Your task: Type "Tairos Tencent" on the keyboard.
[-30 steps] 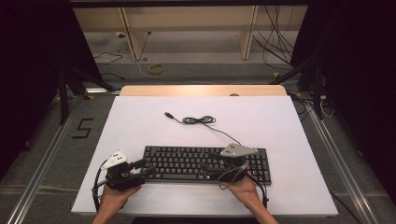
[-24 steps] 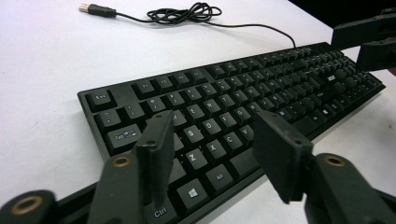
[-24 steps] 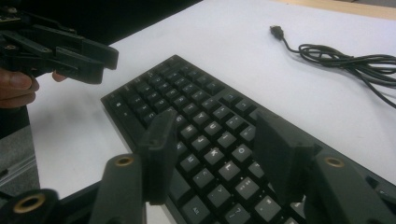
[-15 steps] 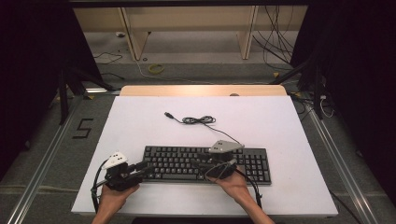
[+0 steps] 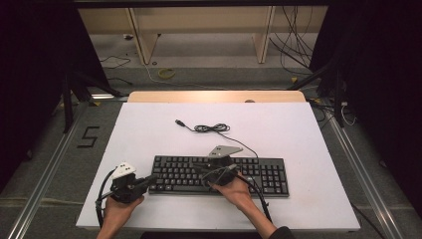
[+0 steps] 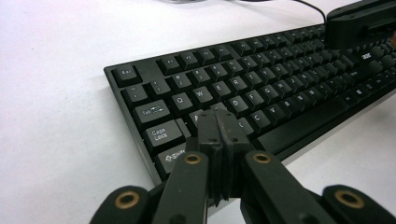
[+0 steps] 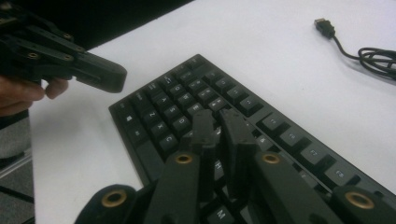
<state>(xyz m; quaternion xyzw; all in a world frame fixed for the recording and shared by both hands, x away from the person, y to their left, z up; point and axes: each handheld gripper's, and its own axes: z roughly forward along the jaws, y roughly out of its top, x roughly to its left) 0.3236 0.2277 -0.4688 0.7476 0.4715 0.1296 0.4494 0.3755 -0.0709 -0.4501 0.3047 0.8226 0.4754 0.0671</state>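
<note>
A black keyboard (image 5: 219,175) lies across the near middle of the white table (image 5: 298,129). Its cable (image 5: 211,128) coils behind it and ends in a loose USB plug (image 5: 179,122). My left gripper (image 5: 149,180) is shut on nothing at the keyboard's left end, with its tips (image 6: 219,122) low over the keys beside Caps Lock. My right gripper (image 5: 198,167) points left over the middle keys. Its jaws (image 7: 218,122) are pressed almost together just above the keycaps, holding nothing. The left gripper (image 7: 100,74) hangs over the keyboard's far corner in the right gripper view.
The table's near edge runs close under both hands. Bare white surface lies left, right and behind the keyboard. A wooden strip (image 5: 216,96) borders the far edge. Beyond it are shelf legs and floor cables (image 5: 164,73).
My right gripper has slid left along the keyboard, from its right part to the middle. The left gripper and the keyboard have stayed put.
</note>
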